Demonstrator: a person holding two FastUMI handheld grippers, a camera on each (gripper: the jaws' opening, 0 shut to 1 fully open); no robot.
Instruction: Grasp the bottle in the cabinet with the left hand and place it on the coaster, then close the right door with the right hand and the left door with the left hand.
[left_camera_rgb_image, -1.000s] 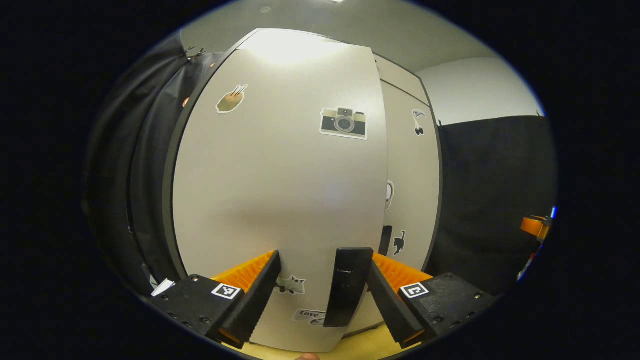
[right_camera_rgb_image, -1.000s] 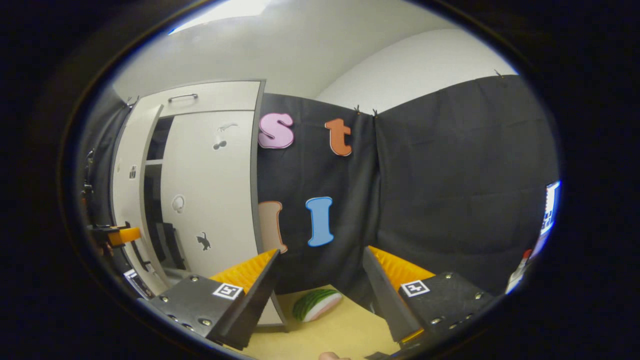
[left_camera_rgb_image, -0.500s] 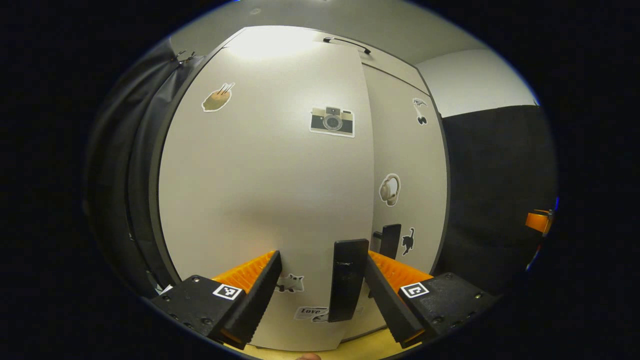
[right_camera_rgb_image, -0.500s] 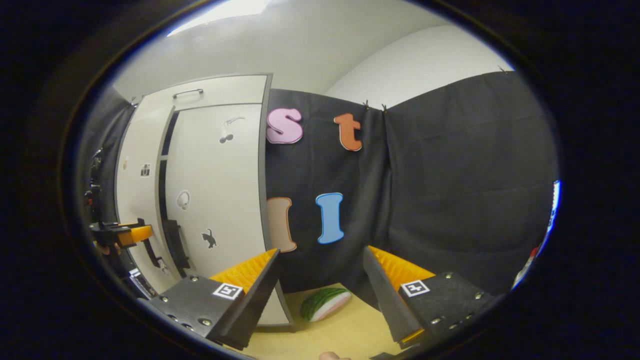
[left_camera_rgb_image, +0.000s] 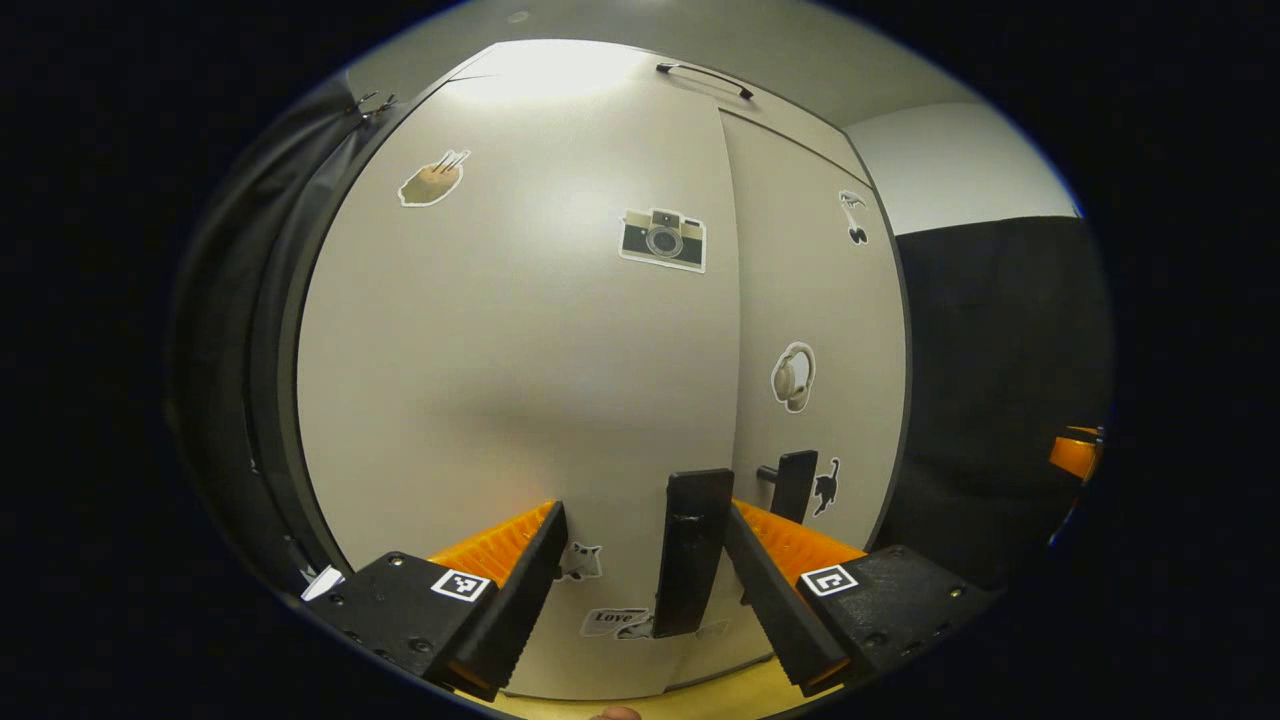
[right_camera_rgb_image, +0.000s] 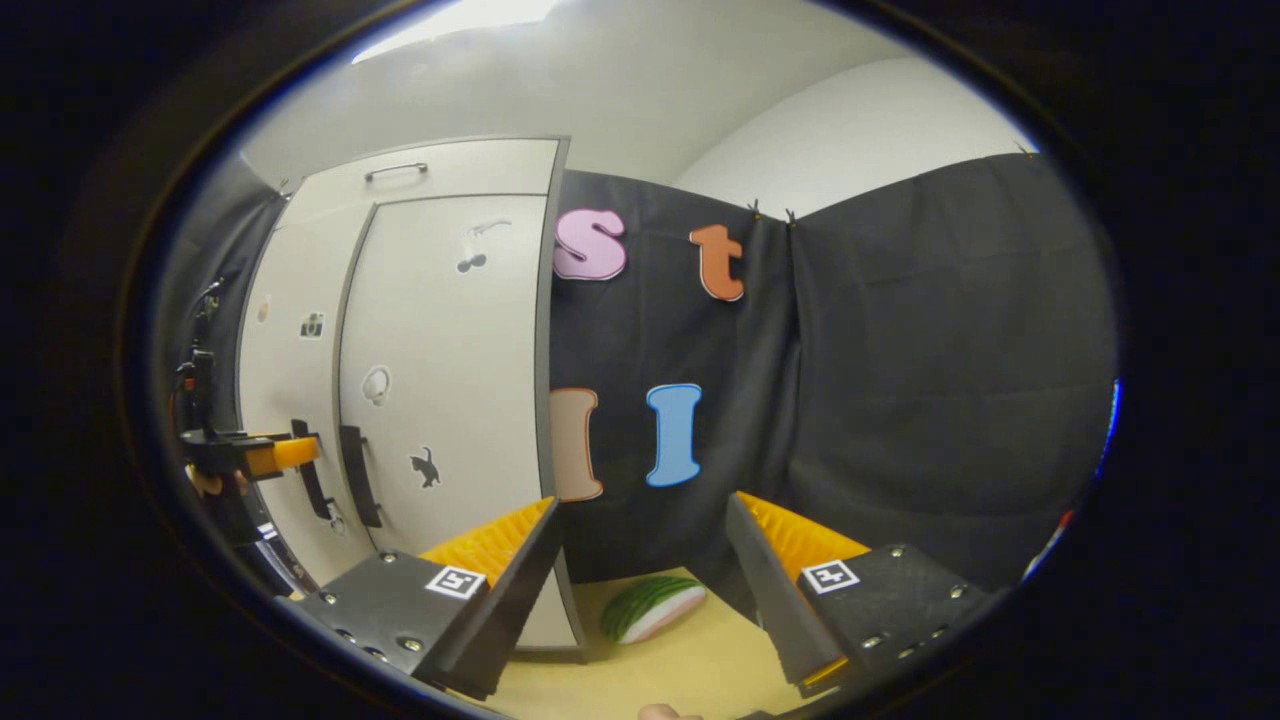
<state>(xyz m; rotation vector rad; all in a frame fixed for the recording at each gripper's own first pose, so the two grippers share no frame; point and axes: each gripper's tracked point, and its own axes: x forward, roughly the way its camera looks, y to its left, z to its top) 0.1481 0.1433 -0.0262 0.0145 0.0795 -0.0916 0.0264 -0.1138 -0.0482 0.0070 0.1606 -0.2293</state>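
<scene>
- The left gripper (left_camera_rgb_image: 640, 545) is facing the left door (left_camera_rgb_image: 500, 350) of the cabinet (right_camera_rgb_image: 450, 170), jaws spread wide and clamping nothing.
- The left door's handle (left_camera_rgb_image: 690, 550) is running upright between the fingers, close against the right-hand one; contact cannot be told.
- That door is lying flush, or nearly so, with the right door (left_camera_rgb_image: 810, 300); only a thin seam is showing beside the handle, so the push appears all but finished.
- The right door's handle (left_camera_rgb_image: 795, 485) is sitting just right of the left door's handle.
- The right gripper (right_camera_rgb_image: 640, 550) is hanging well right of the cabinet, jaws wide open and holding nothing, pointing at the booth wall.
- With both doors across the front, the cabinet's contents are hidden.
- Bottle and coaster: whereabouts cannot be told.
- A watermelon slice (right_camera_rgb_image: 650, 607) is lying on the table (right_camera_rgb_image: 690, 670) just right of the cabinet's base.
</scene>
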